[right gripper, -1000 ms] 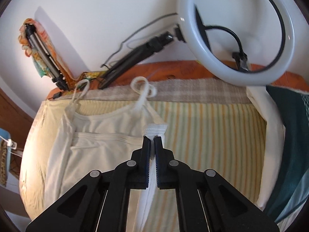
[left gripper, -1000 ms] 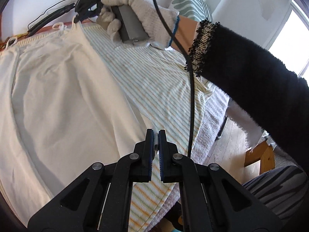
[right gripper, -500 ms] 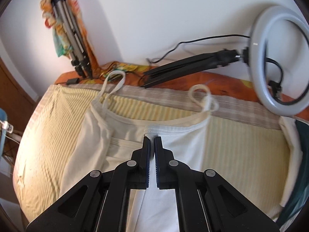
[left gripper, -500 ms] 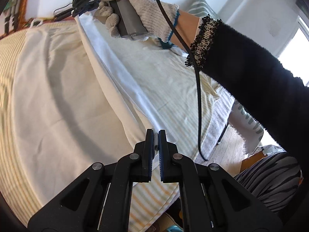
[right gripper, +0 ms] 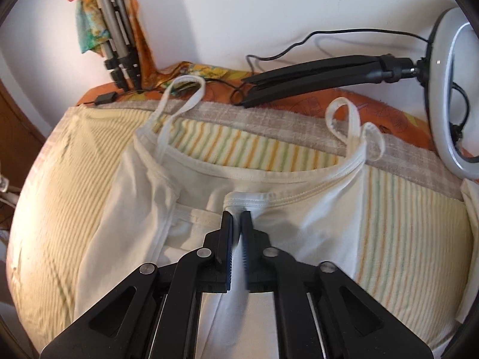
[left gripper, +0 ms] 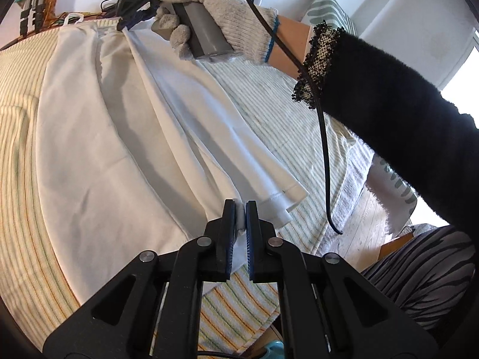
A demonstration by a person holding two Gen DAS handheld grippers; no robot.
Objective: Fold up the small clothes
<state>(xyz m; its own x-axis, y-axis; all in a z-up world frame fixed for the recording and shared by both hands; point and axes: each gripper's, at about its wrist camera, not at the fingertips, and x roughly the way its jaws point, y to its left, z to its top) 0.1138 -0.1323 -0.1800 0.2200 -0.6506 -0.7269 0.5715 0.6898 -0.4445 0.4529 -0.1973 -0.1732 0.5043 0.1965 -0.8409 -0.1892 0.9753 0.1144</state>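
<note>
Both my hand-held grippers, left point(left gripper: 238, 209) and right point(right gripper: 236, 220), stay clamped on the white top point(left gripper: 98, 137) lying ahead on the bed point(left gripper: 18, 95). Its right side has now come over the middle, so the first lengthwise fold looks nearly laid.

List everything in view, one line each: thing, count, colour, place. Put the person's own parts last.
camisole: one, white, spread on the bed, one long edge lifted and folded inward.
striped cover: one, yellow with green and orange stripes, under the camisole.
ring light: one, white, on a black stand at the far right by the wall.
folded tripod: one, grey and black, against the wall at far left.
patterned cloth: one, orange and teal, draped by the tripod.
left gripper: one, black, shut on the camisole near its hem.
right gripper: one, black, shut on the camisole near its top.
gloved hand: one, grey-white, holding the right gripper's handle.
</note>
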